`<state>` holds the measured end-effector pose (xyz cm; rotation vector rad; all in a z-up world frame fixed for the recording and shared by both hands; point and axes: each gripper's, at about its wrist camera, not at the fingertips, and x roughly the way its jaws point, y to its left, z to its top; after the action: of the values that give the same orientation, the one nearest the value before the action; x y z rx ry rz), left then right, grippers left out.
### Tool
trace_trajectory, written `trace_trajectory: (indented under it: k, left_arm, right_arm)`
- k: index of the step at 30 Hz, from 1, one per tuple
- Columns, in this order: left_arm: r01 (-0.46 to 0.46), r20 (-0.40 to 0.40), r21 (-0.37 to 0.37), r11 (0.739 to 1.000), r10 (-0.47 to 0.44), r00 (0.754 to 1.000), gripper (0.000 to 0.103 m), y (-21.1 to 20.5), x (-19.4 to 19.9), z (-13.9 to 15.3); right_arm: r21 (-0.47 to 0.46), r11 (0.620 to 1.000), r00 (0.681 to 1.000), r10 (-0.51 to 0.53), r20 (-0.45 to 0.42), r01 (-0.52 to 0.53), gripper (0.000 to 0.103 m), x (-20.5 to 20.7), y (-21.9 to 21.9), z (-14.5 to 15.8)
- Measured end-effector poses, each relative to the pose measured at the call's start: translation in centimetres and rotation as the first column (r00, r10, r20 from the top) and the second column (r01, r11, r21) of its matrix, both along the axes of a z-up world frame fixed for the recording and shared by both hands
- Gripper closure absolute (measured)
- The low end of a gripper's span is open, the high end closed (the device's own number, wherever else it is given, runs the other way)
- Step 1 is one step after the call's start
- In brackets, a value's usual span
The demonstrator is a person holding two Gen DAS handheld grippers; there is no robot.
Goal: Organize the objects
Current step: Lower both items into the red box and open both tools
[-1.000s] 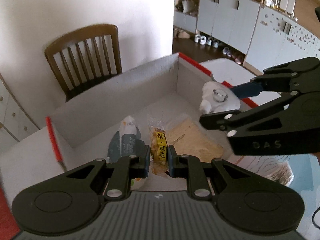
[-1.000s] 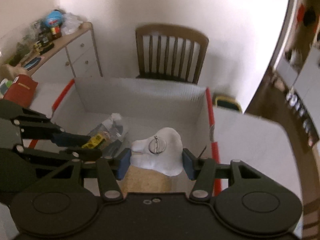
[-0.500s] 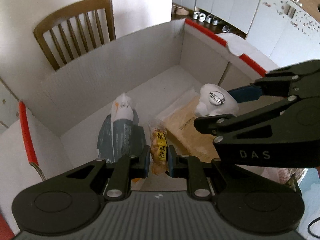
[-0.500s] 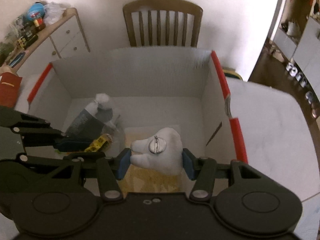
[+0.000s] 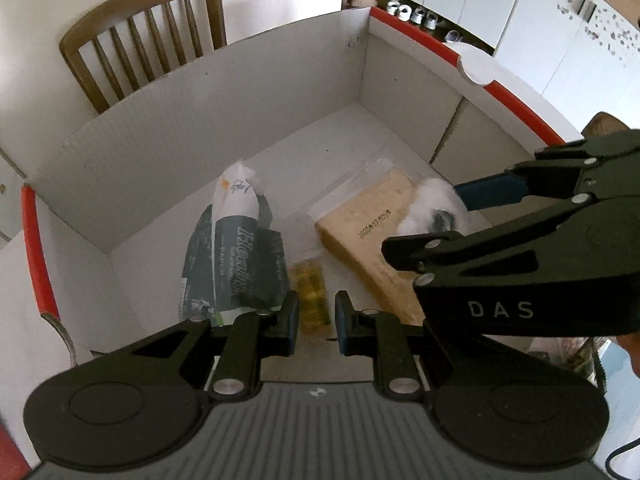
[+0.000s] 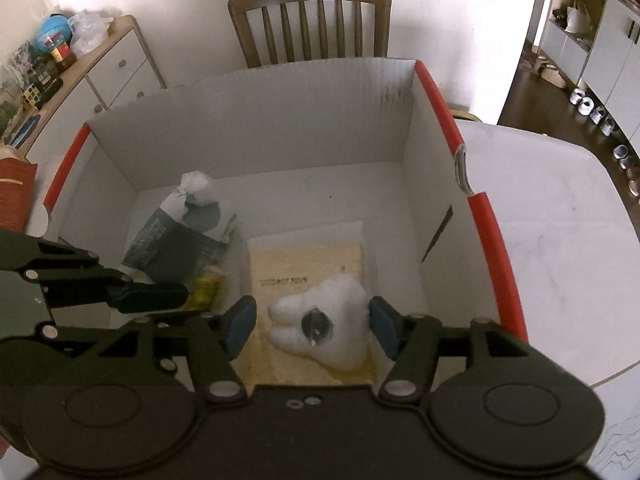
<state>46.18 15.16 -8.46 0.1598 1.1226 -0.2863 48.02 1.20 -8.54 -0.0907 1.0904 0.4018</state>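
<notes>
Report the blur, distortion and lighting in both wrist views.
Left wrist: the white plush and yellow snack packet are smeared, the box rim bows from the fisheye. Right wrist: plush soft, the chair curved, bright table washed out.

1 box (image 6: 280,128), 4 items inside, 2 grippers above it

Inside the box lie 1 white tooth-shaped plush (image 6: 324,322), 1 flat beige packet (image 6: 306,264), 1 grey-and-white paper bag (image 5: 234,256) and 1 small yellow snack pack (image 5: 312,300). Over them hang 1 left gripper (image 5: 314,318) and 1 right gripper (image 6: 312,326). Behind the box stands 1 wooden chair (image 6: 310,20). 1 cabinet (image 6: 116,68) stands at the left.
</notes>
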Motion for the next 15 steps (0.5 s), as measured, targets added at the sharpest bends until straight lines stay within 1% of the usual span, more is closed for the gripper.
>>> trace_trajectory:
  k: [4, 7, 8, 10, 15]
  left_arm:
    - [-0.011, 0.005, -0.017, 1.000, 0.011, 1.000, 0.086, 0.1, -0.3, 0.3]
    - [-0.026, 0.020, -0.006, 1.000, 0.027, 0.999, 0.086, 0.0, -1.1, 0.7]
    - [-0.031, 0.027, -0.007, 0.999, 0.031, 0.999, 0.086, 0.0, -1.2, 0.9]
    - [-0.039, 0.046, -0.012, 0.999, 0.040, 0.998, 0.086, 0.1, -1.6, 1.5]
    - [-0.072, 0.095, -0.049, 0.996, 0.076, 0.993, 0.086, 0.6, -2.8, 3.4]
  right_arm:
    - [0.004, 1.000, 1.000, 0.000, 0.015, 0.000, 0.038, -0.3, 0.0, 0.5]
    - [0.011, 1.000, 0.999, -0.002, 0.034, 0.002, 0.035, -0.5, -0.3, 1.5]
    - [0.014, 1.000, 0.999, -0.004, 0.042, 0.003, 0.032, -0.6, -0.4, 1.8]
    - [0.019, 1.000, 0.998, -0.002, 0.066, 0.001, 0.028, -1.0, -0.7, 2.6]
    - [0.041, 0.999, 0.996, 0.002, 0.093, -0.006, 0.028, -1.8, -1.8, 4.1]
